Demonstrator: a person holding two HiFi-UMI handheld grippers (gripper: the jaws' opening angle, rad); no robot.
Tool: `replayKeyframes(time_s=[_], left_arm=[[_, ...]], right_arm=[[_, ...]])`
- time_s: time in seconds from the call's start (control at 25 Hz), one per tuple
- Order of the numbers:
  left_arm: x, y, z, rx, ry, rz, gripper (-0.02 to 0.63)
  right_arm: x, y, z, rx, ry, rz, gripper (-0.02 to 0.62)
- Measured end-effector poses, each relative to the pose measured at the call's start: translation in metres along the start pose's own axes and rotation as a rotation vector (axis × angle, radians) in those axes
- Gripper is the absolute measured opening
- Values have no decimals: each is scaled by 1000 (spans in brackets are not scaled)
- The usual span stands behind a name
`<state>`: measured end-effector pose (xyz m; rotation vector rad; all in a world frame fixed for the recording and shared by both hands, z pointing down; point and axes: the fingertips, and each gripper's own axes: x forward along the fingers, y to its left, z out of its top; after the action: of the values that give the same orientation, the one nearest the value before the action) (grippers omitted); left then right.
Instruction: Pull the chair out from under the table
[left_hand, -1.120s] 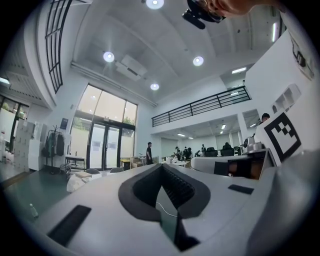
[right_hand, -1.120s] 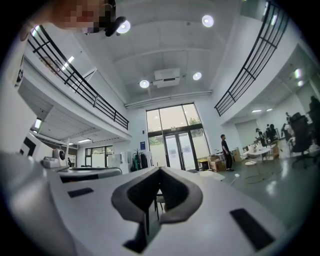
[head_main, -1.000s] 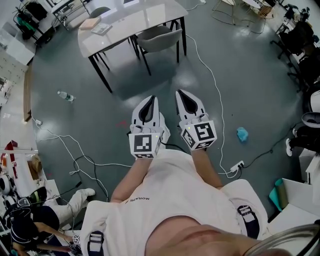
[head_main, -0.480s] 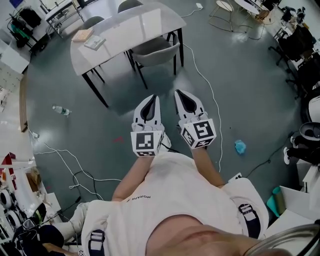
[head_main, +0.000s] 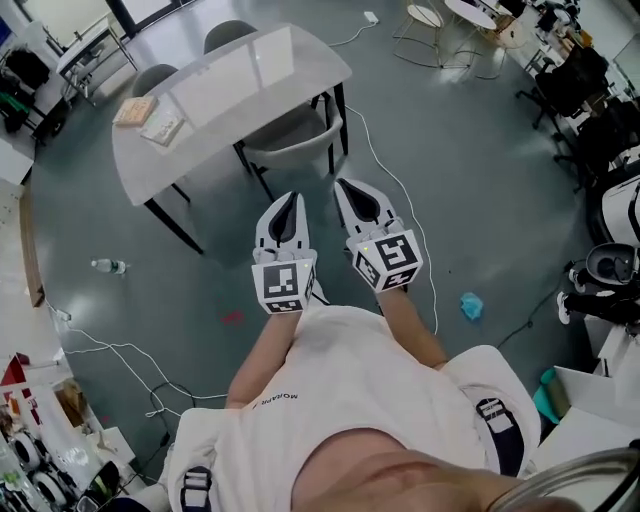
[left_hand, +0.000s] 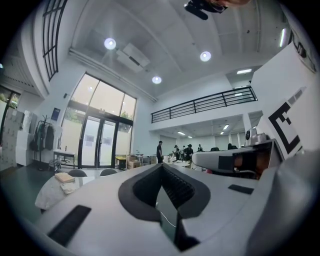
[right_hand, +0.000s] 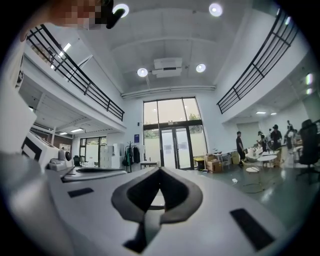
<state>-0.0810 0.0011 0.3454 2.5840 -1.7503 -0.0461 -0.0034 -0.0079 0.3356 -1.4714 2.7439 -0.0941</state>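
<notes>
A grey shell-backed chair with dark legs (head_main: 296, 136) stands tucked under the near edge of the glossy white surface with rounded corners (head_main: 225, 85) - its seat is mostly beneath the top and only its curved back shows in front of the edge. The left gripper (head_main: 290, 196) and the right gripper (head_main: 344, 183) are held side by side in front of the person's chest, level and aimed toward the chair, both apart from it. Each gripper's own view shows its jaws clenched tip to tip with nothing between them. Two flat books (head_main: 149, 119) lie near the surface's left end, and a white cable (head_main: 404, 196) snakes across the grey floor (head_main: 480, 200) - passing to the right of the chair.
</notes>
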Motion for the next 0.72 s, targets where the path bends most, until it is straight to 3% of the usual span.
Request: replayKeyframes(time_s=[0.4, 0.72], left_arm=[[83, 41, -14, -8, 60, 8, 5], [128, 53, -38, 26, 130, 43, 5]], right_arm=[[82, -56, -2, -22, 48, -16, 5], [121, -93, -19, -75, 130, 43, 5]])
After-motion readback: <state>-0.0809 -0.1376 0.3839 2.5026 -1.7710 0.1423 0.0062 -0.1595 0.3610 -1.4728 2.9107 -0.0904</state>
